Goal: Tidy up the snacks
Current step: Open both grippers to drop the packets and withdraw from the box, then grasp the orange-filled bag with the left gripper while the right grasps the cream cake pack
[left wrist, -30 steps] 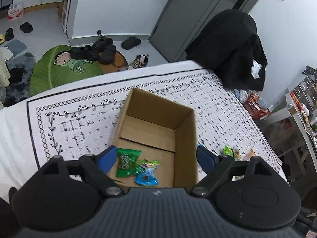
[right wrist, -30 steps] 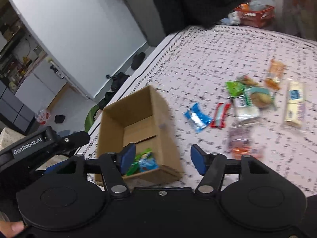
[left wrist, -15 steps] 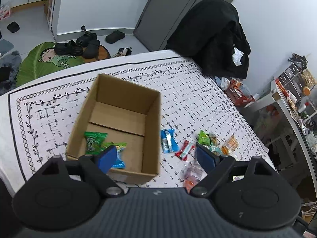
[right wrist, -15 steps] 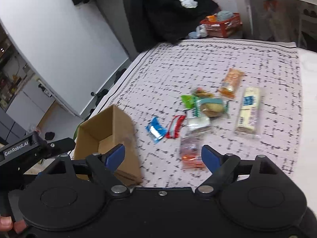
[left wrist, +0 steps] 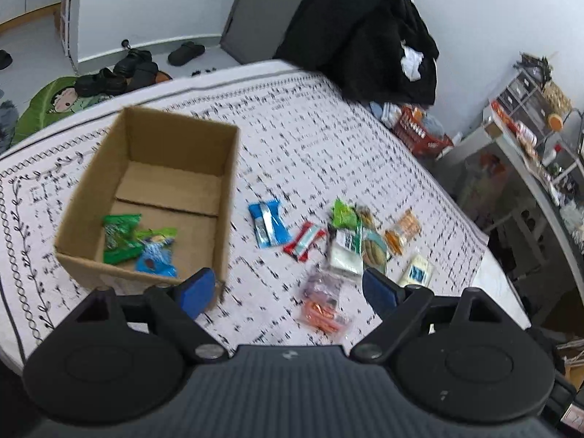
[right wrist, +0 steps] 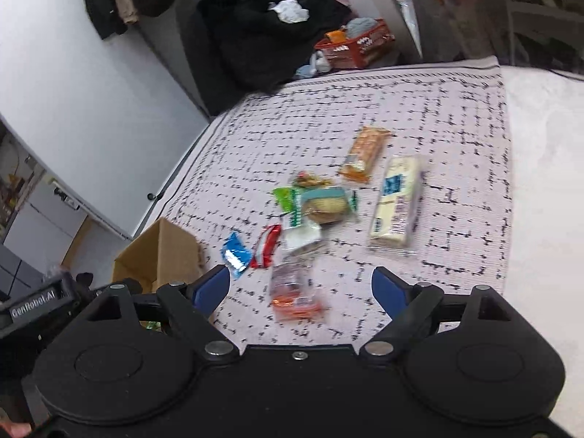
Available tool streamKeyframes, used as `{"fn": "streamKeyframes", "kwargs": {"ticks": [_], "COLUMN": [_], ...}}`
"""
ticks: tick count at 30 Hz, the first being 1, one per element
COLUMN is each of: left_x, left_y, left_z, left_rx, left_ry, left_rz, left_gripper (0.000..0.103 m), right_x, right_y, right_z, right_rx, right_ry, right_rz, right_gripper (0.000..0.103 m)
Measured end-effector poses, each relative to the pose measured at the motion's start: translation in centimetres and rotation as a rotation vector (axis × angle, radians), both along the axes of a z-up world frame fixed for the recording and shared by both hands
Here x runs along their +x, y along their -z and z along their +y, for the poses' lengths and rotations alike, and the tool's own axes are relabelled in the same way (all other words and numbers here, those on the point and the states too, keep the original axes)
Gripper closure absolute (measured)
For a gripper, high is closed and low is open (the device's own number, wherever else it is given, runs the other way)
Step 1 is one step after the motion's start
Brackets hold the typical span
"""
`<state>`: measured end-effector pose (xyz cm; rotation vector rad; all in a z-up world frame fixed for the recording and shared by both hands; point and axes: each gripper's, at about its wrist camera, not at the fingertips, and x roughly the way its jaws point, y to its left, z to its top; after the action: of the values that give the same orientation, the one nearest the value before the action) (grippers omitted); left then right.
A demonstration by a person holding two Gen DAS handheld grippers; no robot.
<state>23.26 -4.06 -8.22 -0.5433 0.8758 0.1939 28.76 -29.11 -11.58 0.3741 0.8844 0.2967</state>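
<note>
on the patterned cloth (left wrist: 314, 138) that covers the table, an open cardboard box (left wrist: 153, 197) sits toward the left, and 2 packets lie at its near end: a green packet (left wrist: 118, 237) and a blue-and-green one (left wrist: 155, 252) touching it. just right of the box, on the cloth, lie a blue packet (left wrist: 269, 222) and a red-and-white packet (left wrist: 304, 245), side by side. further right is a loose cluster: a green packet overlapping a white one, a teal cookie packet (left wrist: 374, 250), an orange packet (left wrist: 401, 231) and a pale yellow bar (left wrist: 416, 273) at the outer edge. nearest the cameras lies a clear packet with orange contents (left wrist: 321, 310).

the left tool (left wrist: 288, 290) hangs above the cloth, its blue pads spread wide and empty, the clear packet between them in view. the right tool (right wrist: 301, 286) is likewise spread wide with nothing in it, the same clear packet (right wrist: 294, 292) just ahead between its pads; both views are blurred.

beyond the table, a black garment (left wrist: 365, 29) is draped over something, with a red basket (left wrist: 419, 131) on the floor beside it and dark shoes (left wrist: 120, 71) by a green mat.
</note>
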Motion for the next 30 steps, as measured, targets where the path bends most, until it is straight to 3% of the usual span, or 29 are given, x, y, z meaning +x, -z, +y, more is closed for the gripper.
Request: {"fn": "streamKeyframes", "kwargs": {"ticks": [10,20,30], "left_x": [1.9,4.2,6.4], "left_y": [3.1,6.2,9.6], "left_z": [-3.6,-6.4,-7.2], "left_rx": [-0.004,0.004,0.003], "left_ry": [0.048,0.087,0.018], "left_rz": [0.059,0.107,0.155], "left_gripper": [0.016,0.016,0.021], "right_x": [1.8,4.3,7.1], "right_y": [2.2,4.6,6.6], "right_z": [-3.5,-5.2,-5.9], "right_rx": [0.020,0.052,0.056], "right_ry": [0.058,0.079,0.082], "right_rz": [0.042,0.097,0.135], "right_gripper": [0.019,0.029,0.030]}}
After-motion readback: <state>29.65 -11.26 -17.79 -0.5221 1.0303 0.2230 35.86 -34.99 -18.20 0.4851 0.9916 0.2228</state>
